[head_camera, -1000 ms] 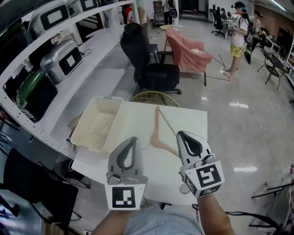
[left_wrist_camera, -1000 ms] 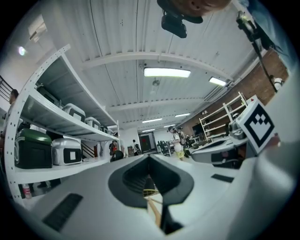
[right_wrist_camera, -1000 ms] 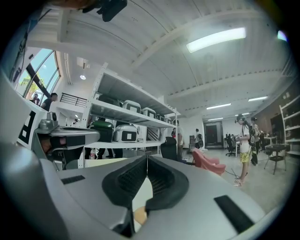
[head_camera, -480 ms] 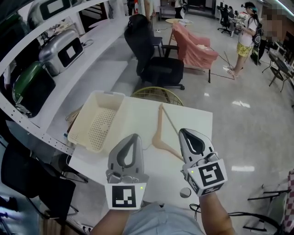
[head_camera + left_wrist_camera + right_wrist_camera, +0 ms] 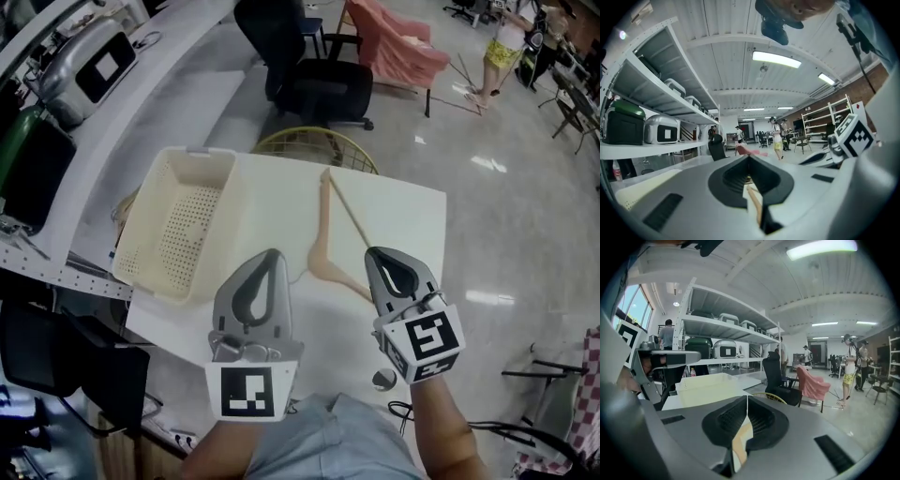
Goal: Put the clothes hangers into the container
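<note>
While both grippers hung over the near edge of the white worktop [image 5: 403,225], neither one had anything in it. The left gripper [image 5: 270,255] had its fingers pressed together, and so did the right gripper [image 5: 375,253]. The gap behind each set of tips only showed the worktop beyond.

The wooden hanger [image 5: 322,225] lay flat mid-worktop, roughly between the two grippers. From the head view, its near arm ran in under the right gripper's side. I couldn't tell if they touched. The cream perforated container [image 5: 214,230] sat on the worktop's left side, just beside the hanger but apart from it, with the left gripper's tip near its lower right corner.

Around it all: a yellow wire-frame round thing [image 5: 314,141] sat right behind the worktop's far edge, with a black office chair [image 5: 309,80] past that and a pink-draped chair [image 5: 394,52] further back. Silver appliances sat on the white shelf [image 5: 150,84] to the left. A person [image 5: 506,42] stood way off across the shiny floor.
</note>
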`<state>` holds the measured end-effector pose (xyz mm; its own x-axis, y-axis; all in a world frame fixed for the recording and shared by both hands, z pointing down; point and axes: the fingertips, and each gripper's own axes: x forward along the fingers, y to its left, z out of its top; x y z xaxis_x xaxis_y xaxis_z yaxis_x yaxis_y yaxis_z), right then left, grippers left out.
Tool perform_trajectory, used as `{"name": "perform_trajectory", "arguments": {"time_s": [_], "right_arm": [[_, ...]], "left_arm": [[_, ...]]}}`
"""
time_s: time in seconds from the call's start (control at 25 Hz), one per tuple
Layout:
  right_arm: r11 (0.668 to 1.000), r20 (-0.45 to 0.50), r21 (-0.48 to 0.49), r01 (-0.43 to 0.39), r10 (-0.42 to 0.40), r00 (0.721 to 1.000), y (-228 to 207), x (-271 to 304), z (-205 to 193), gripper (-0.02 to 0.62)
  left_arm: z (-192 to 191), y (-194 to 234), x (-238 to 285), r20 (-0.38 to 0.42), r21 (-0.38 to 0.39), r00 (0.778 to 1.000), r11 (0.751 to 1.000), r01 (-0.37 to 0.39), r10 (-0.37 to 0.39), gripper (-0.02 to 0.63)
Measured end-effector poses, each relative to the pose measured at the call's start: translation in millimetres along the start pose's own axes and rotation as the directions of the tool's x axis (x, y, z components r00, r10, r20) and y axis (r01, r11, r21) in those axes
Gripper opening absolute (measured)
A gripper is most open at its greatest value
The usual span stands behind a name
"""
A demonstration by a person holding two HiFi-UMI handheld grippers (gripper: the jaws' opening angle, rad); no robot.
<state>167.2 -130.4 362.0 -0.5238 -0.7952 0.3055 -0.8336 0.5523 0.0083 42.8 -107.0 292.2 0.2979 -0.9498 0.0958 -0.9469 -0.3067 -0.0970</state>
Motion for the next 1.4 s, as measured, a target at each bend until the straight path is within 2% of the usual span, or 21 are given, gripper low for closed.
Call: {"name": "perform_trajectory", "arguments": {"time_s": [0.24,0.44,0.52,0.68,0.96,1.12,1.4], "right_arm": [[0.999,-0.115,0.019,-0.028,0.03,0.993,-3,39,-48,0.012],[0.996,-0.23,0.042,-0.077,0.085,0.97,6,57,-94,0.018],[0.994,-0.272,0.054,-0.097,0.108,0.956,10,62,-113,0.068],[0.991,-0.331,0.049,-0.126,0.136,0.934,17,72,-141,0.104],[0.986,-0.419,-0.001,-0.167,0.151,0.895,21,82,-176,0.146],[0.981,-0.455,-0.036,-0.189,0.152,0.877,23,86,-185,0.149],[0.971,-0.555,-0.096,-0.217,0.129,0.822,26,87,-198,0.15]], "left_arm": [[-33,14,32,-0.062,-0.017,0.998,1.0,0.018,-0.019,0.012],[-65,22,45,-0.142,-0.048,0.989,0.998,0.027,-0.033,0.011],[-77,26,50,-0.169,-0.058,0.985,0.998,0.024,-0.034,0.011],[-93,36,61,-0.191,-0.072,0.981,0.997,0.021,-0.034,0.012],[-117,43,74,-0.214,-0.097,0.976,0.995,0.028,-0.048,0.011],[-126,40,79,-0.219,-0.11,0.974,0.993,0.042,-0.066,0.011],[-130,42,81,-0.23,-0.12,0.971,0.992,0.04,-0.067,0.012]]}}
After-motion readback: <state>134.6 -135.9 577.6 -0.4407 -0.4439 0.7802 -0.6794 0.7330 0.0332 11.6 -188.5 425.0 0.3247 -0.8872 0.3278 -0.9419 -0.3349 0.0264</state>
